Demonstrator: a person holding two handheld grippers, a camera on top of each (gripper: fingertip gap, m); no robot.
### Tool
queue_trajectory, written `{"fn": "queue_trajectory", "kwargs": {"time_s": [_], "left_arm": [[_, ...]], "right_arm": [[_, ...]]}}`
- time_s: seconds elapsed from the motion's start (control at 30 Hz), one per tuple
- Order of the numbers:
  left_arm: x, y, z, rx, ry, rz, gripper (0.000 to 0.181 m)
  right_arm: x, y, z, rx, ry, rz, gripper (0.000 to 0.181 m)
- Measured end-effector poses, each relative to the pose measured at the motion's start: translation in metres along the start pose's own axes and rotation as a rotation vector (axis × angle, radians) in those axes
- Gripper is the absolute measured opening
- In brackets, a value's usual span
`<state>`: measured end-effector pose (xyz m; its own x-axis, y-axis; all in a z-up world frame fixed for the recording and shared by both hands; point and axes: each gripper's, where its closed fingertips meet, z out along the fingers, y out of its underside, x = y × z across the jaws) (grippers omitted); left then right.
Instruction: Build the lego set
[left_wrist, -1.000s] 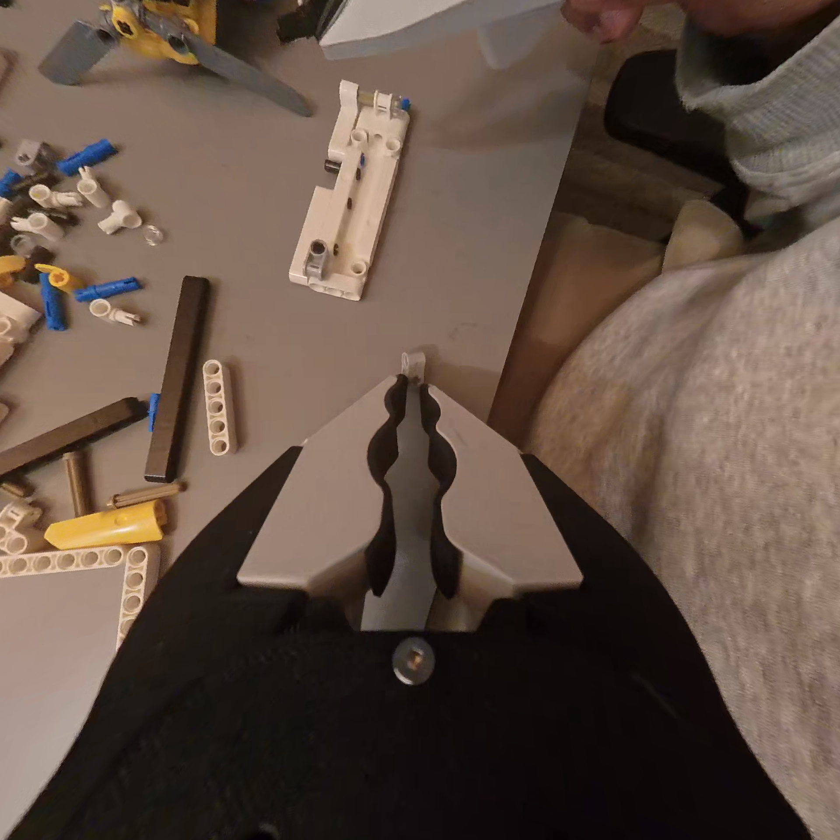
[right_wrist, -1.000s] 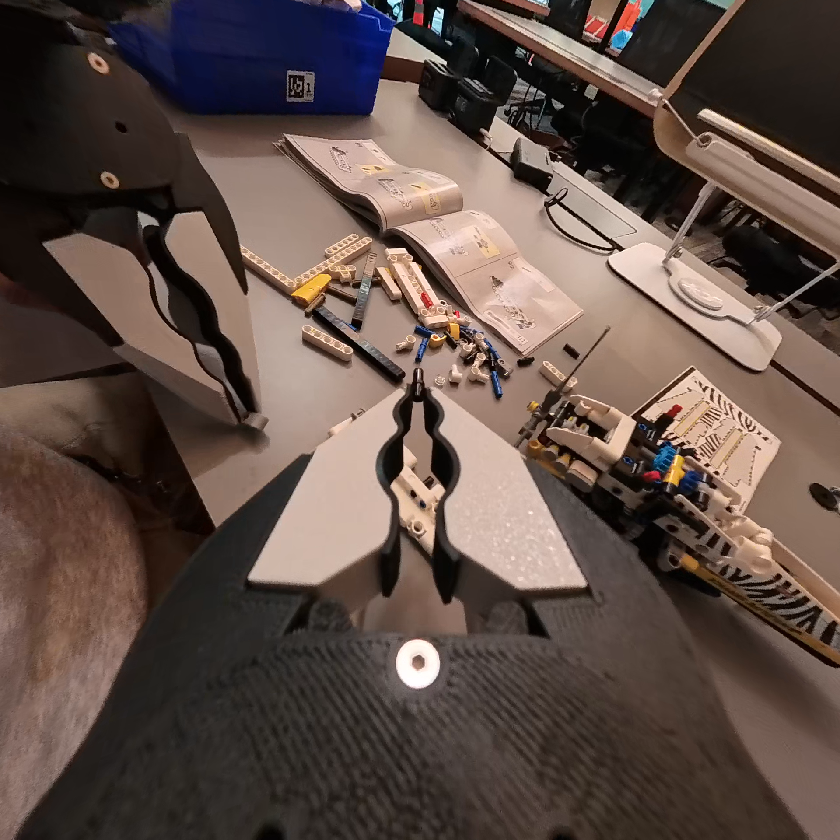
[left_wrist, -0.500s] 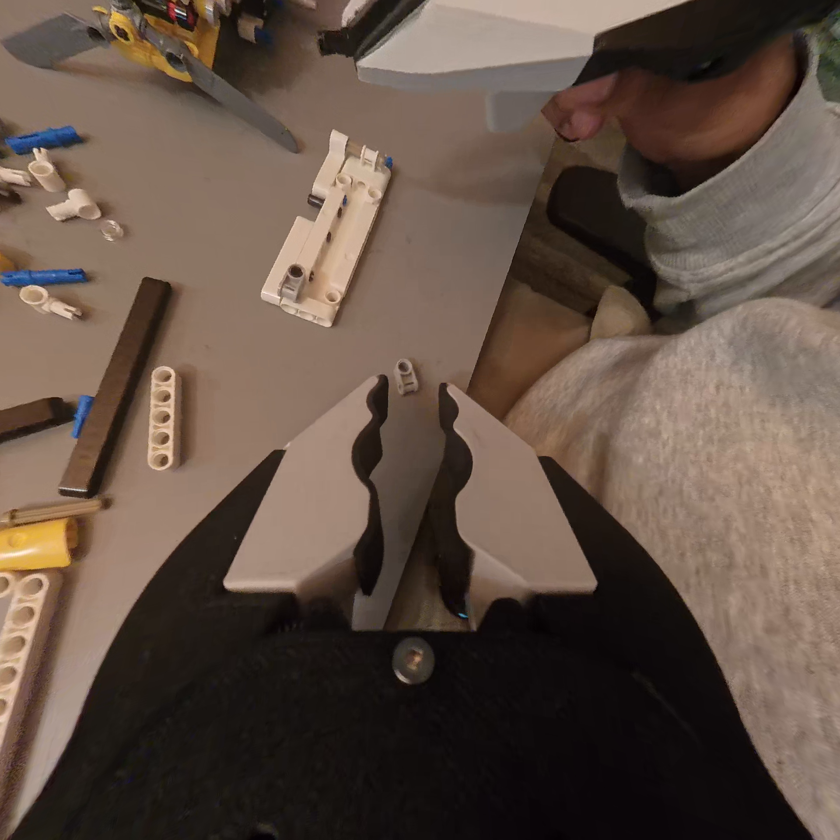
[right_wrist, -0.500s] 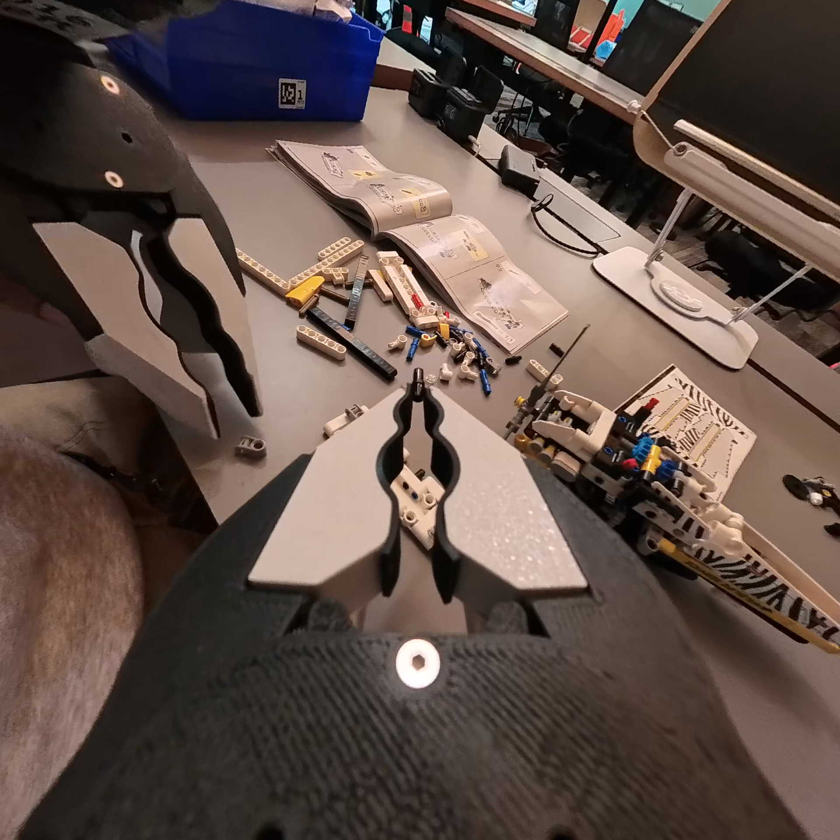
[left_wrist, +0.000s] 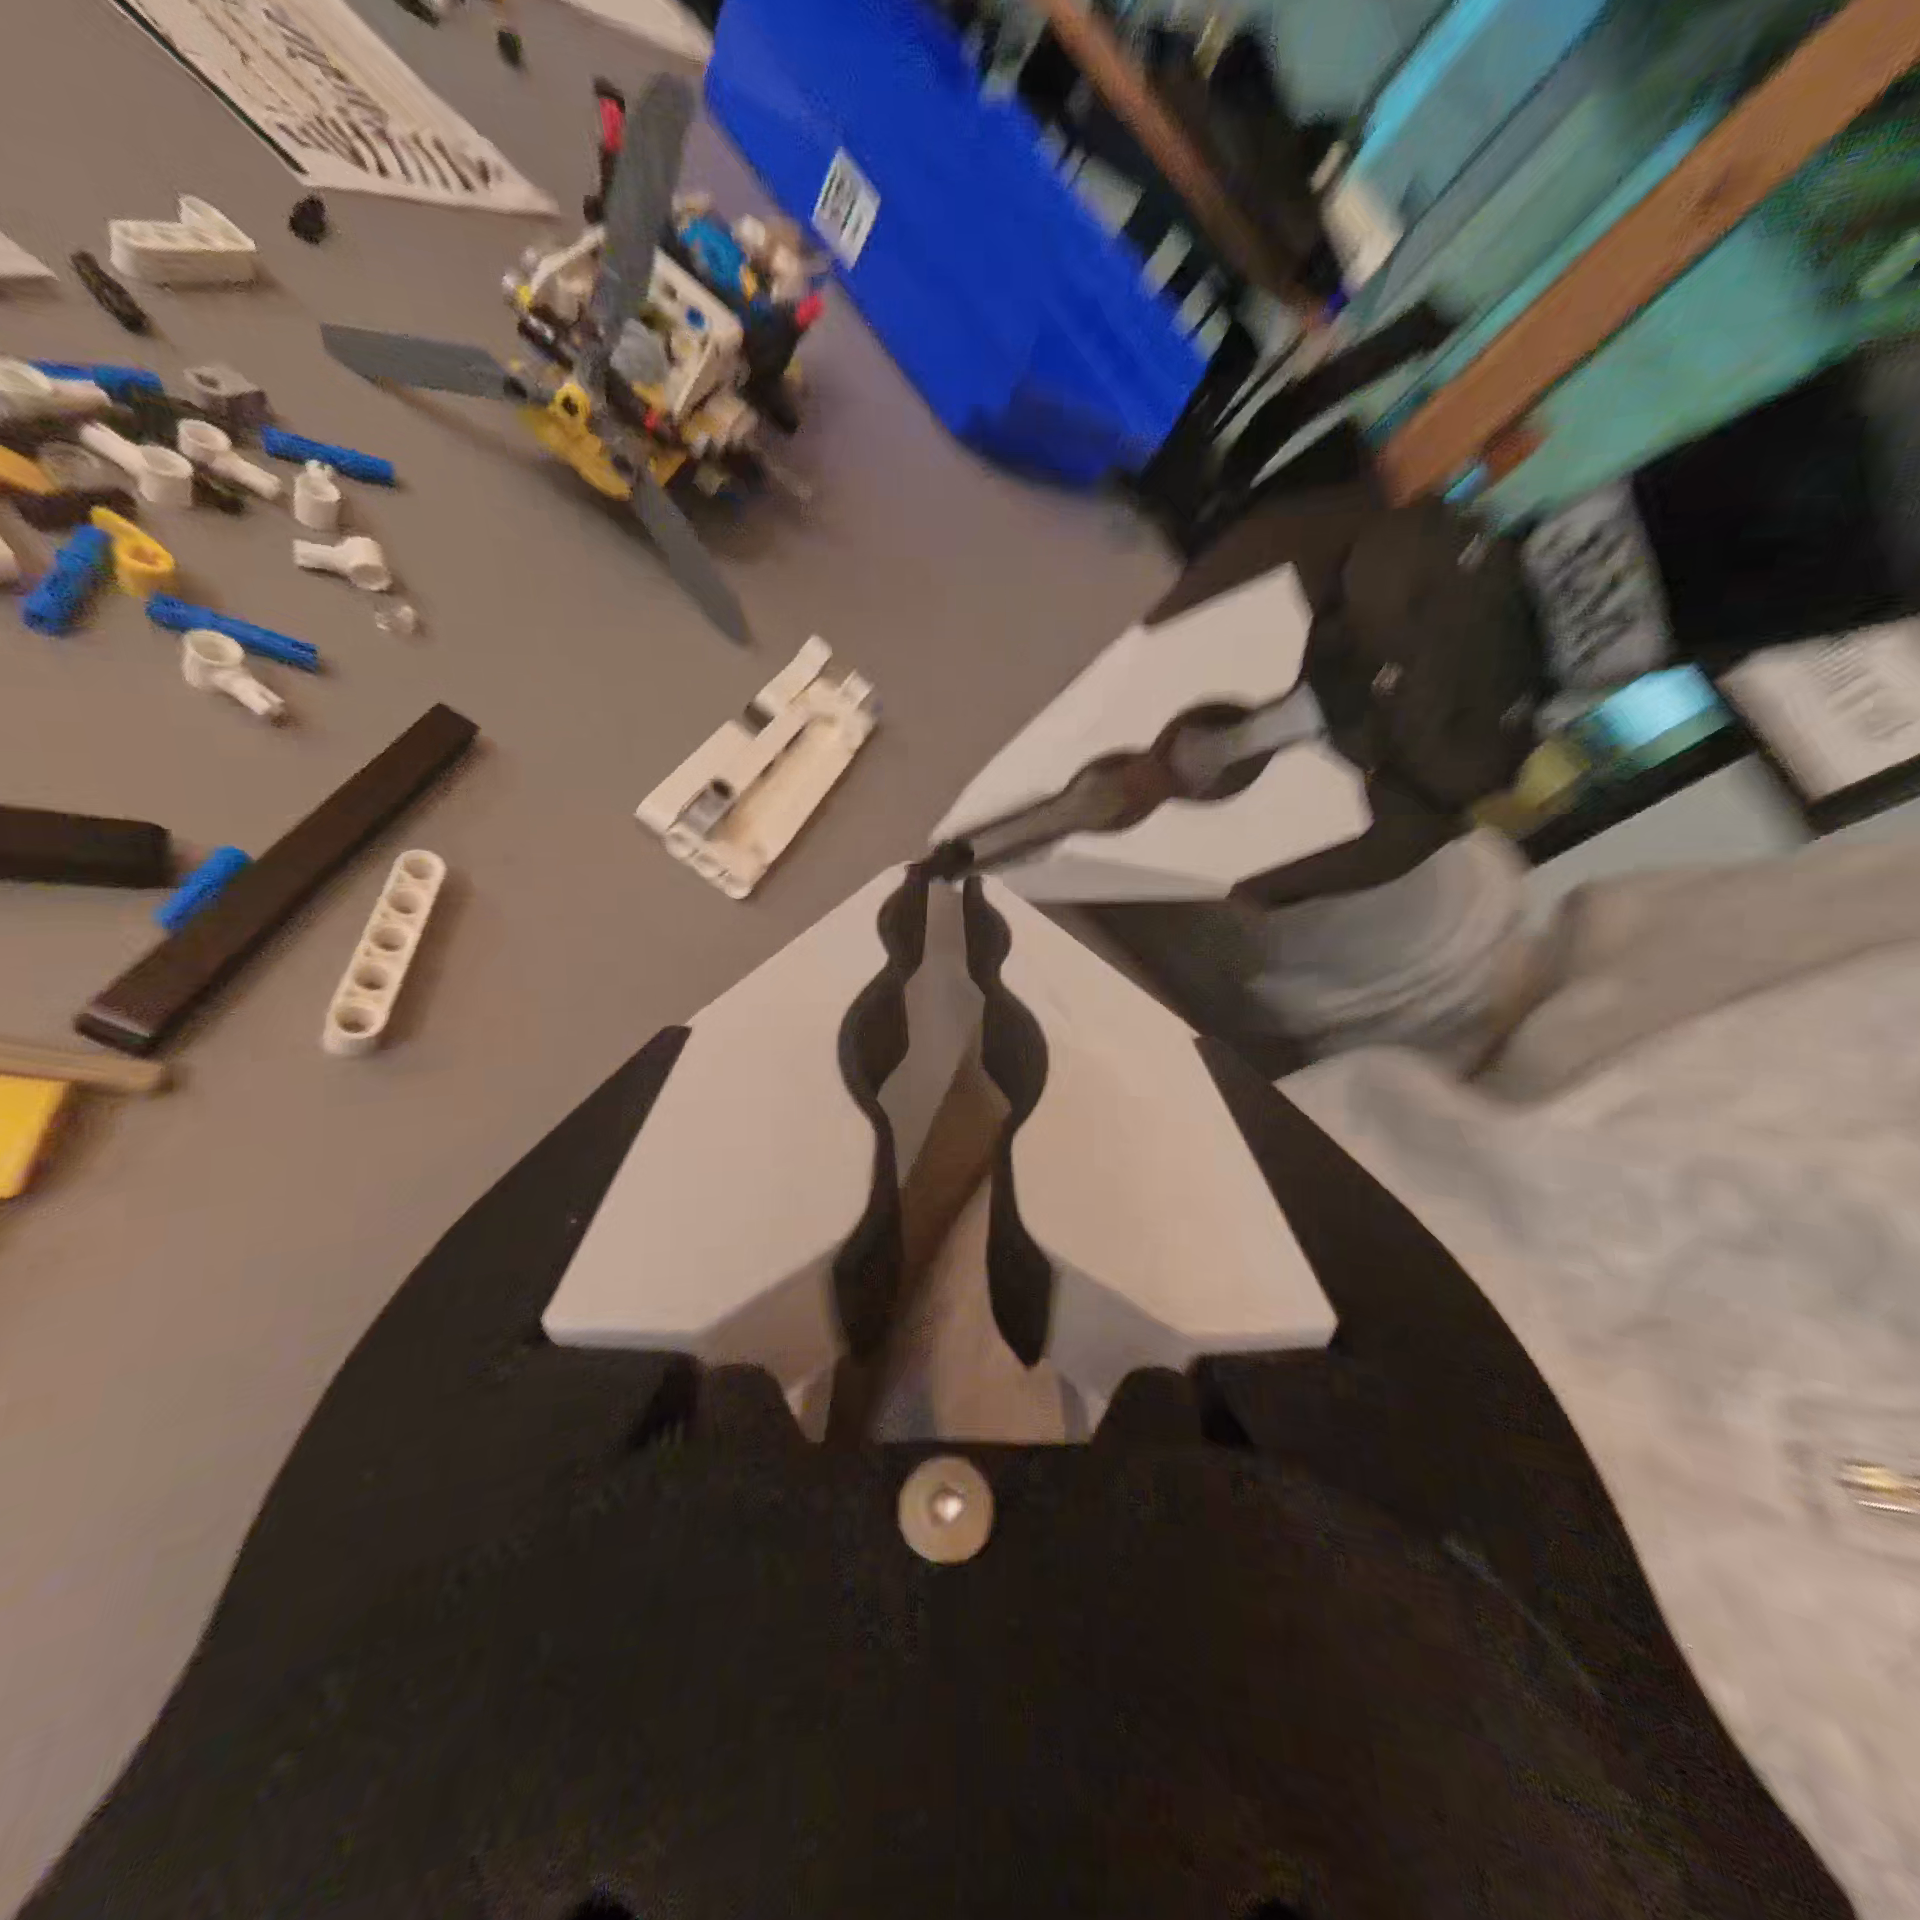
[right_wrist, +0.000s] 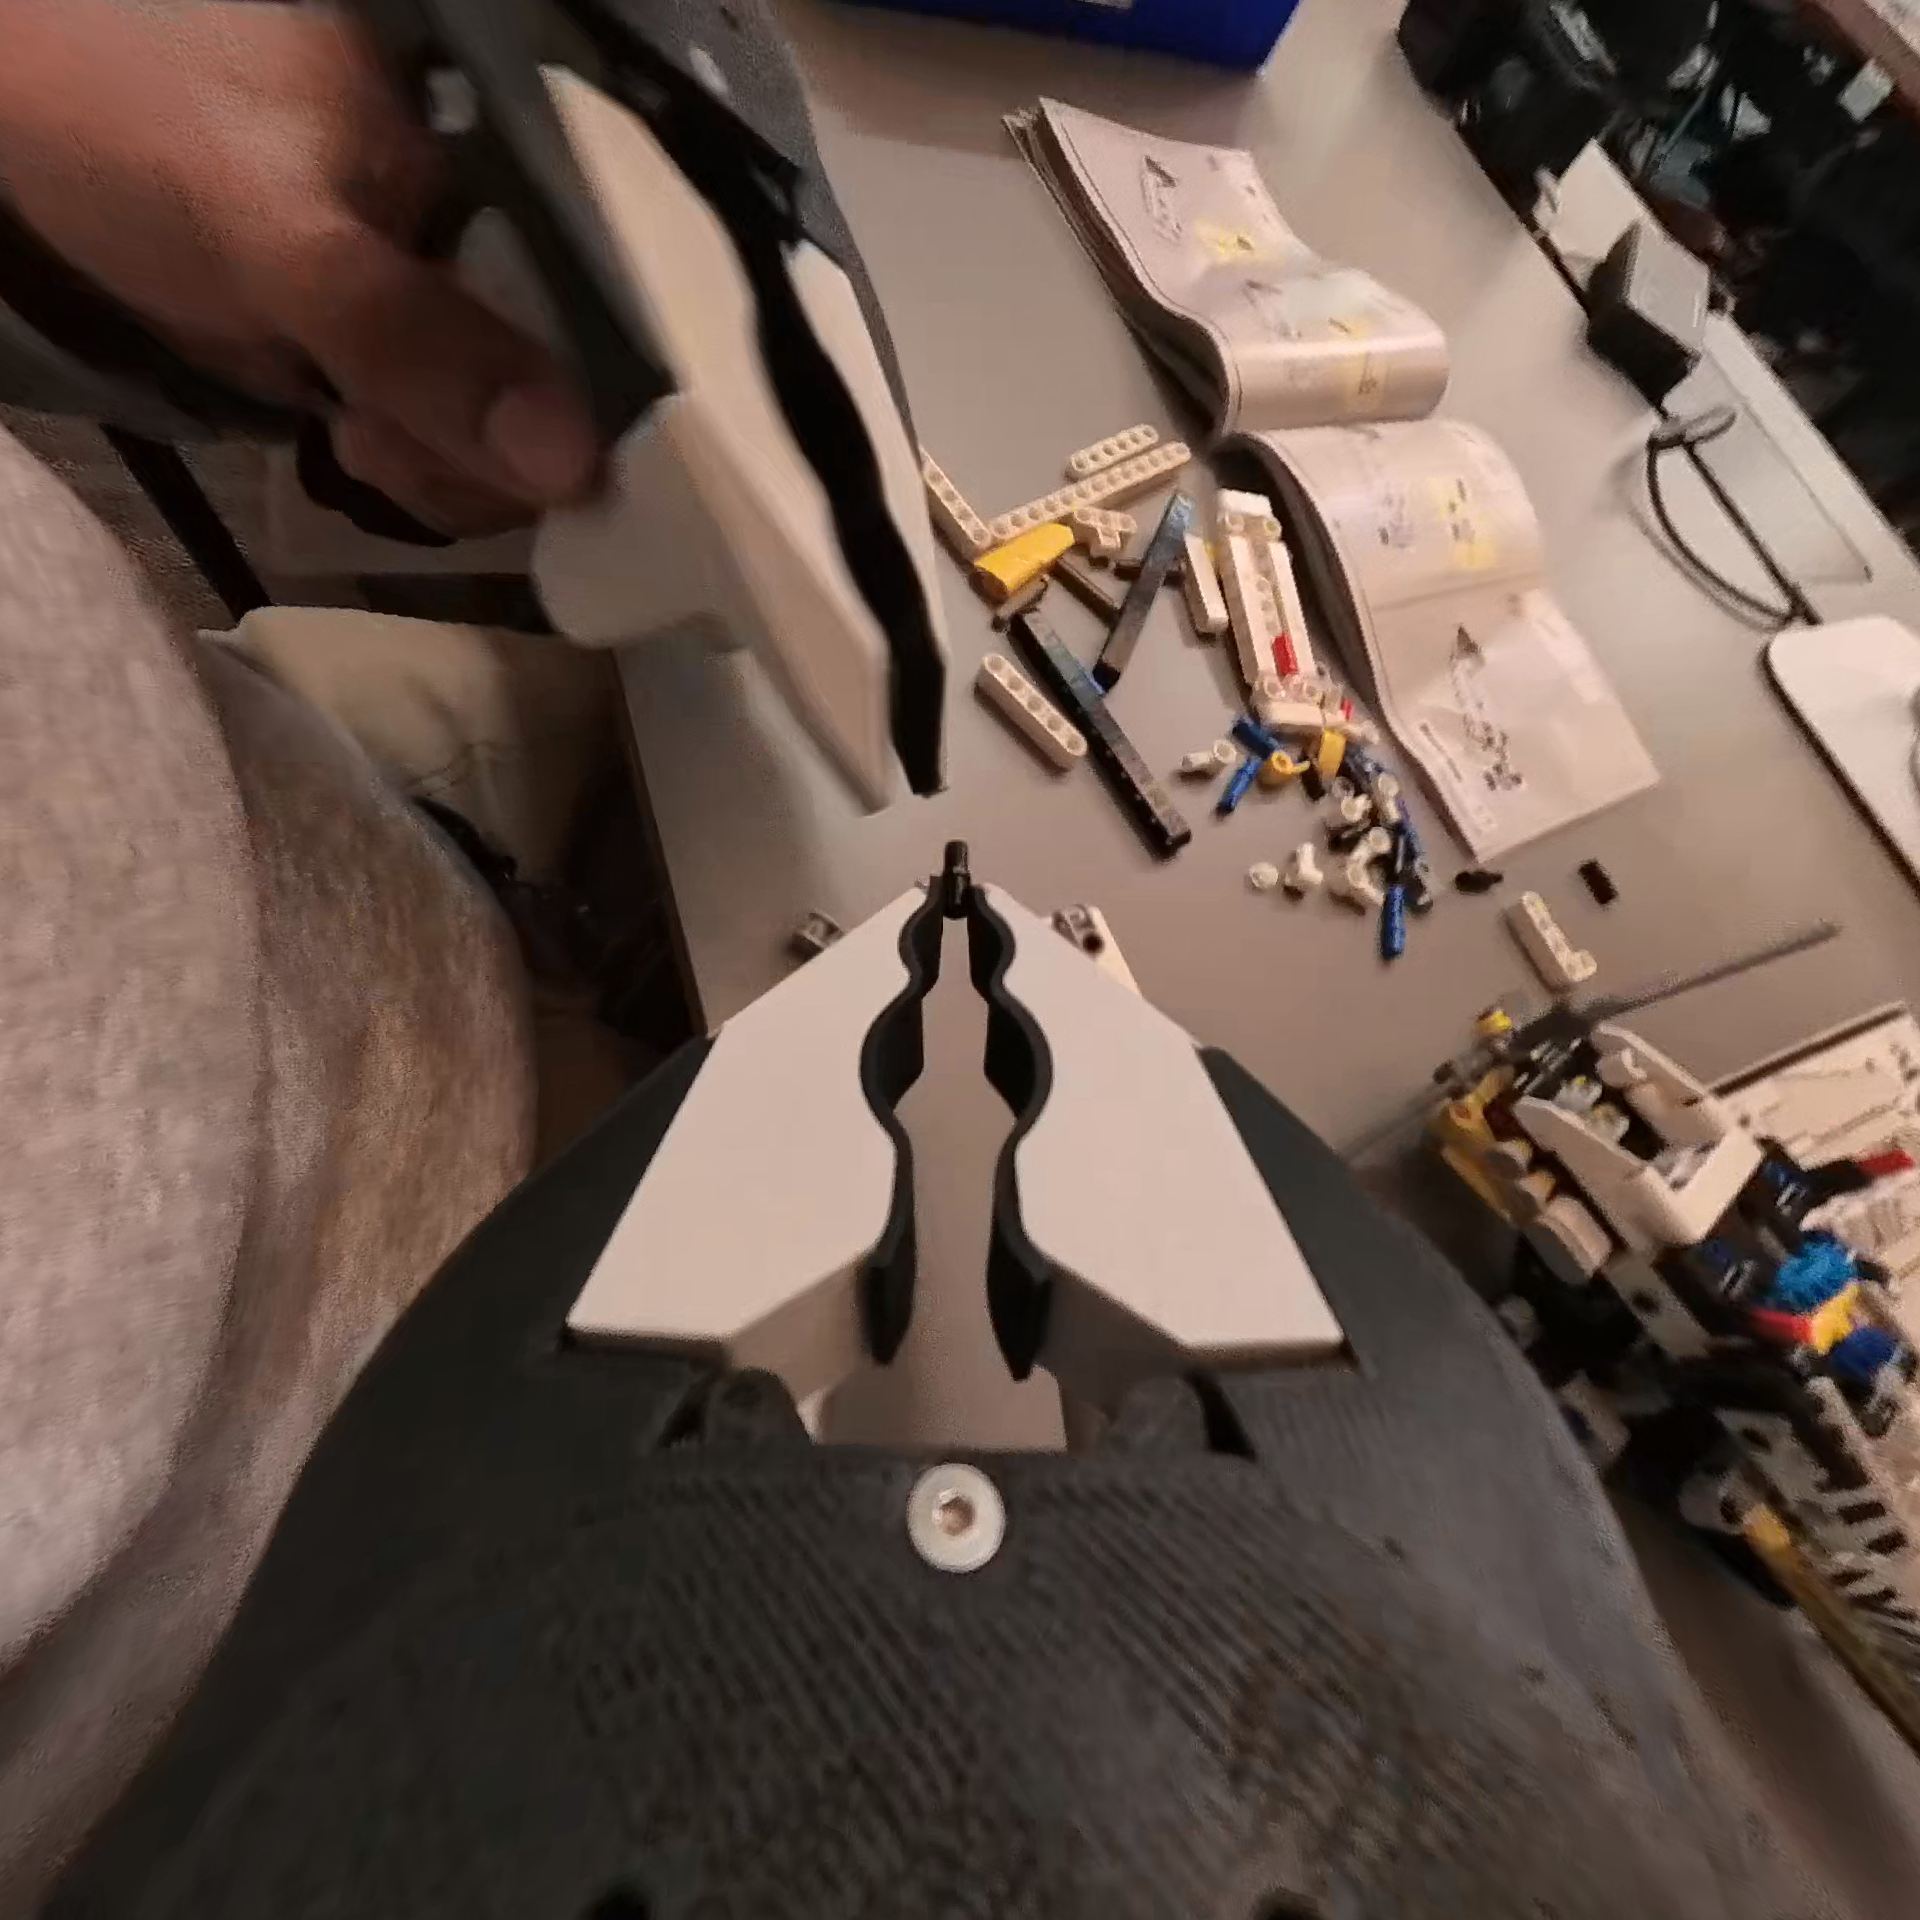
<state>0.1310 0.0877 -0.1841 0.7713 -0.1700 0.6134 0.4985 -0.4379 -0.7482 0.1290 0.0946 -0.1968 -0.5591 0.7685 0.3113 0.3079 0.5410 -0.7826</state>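
My right gripper (right_wrist: 956, 904) is shut on a small black pin (right_wrist: 956, 864) that sticks out of its tips, held above the table's near edge. My left gripper (left_wrist: 941, 885) has its jaws almost together, with nothing seen between them. It also shows in the right wrist view (right_wrist: 914, 769), up and to the left, in a hand. In the left wrist view the right gripper (left_wrist: 951, 857) reaches in from the right, and its pin nearly meets my left tips. A small grey connector (right_wrist: 816, 932) lies on the table. A white flat assembly (left_wrist: 764, 774) lies just beyond.
The part-built helicopter model (left_wrist: 644, 364) stands further back, also seen at the right in the right wrist view (right_wrist: 1621, 1174). Loose parts (right_wrist: 1320, 790), a black beam (left_wrist: 281, 873), a white five-hole beam (left_wrist: 384, 951), an open booklet (right_wrist: 1351, 416) and a blue bin (left_wrist: 956, 260) are on the table. Less than 4 cm separates the two grippers' tips.
My left gripper has closed from open, leaving the grey connector on the table, and swung up towards the right gripper. The right gripper has tilted down, still holding the pin.
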Motion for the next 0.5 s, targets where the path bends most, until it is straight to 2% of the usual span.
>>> {"fn": "queue_trajectory", "kwargs": {"time_s": [0.1, 0.2, 0.33, 0.5], "left_arm": [[0.011, -0.013, -0.009, 0.082, 0.193, -0.179, 0.013], [0.012, -0.008, -0.008, 0.065, 0.219, -0.215, 0.022], [0.031, -0.020, -0.016, 0.130, 0.382, -0.288, 0.005], [0.045, -0.027, -0.024, 0.159, 0.576, -0.416, 0.003]], "right_arm": [[-0.003, -0.018, -0.003, 0.092, 0.017, -0.052, 0.003], [-0.003, -0.035, -0.009, 0.168, 0.047, -0.092, 0.003], [-0.006, -0.048, -0.015, 0.229, 0.067, -0.157, 0.003], [-0.011, -0.062, -0.024, 0.322, 0.088, -0.212, 0.003]]}}
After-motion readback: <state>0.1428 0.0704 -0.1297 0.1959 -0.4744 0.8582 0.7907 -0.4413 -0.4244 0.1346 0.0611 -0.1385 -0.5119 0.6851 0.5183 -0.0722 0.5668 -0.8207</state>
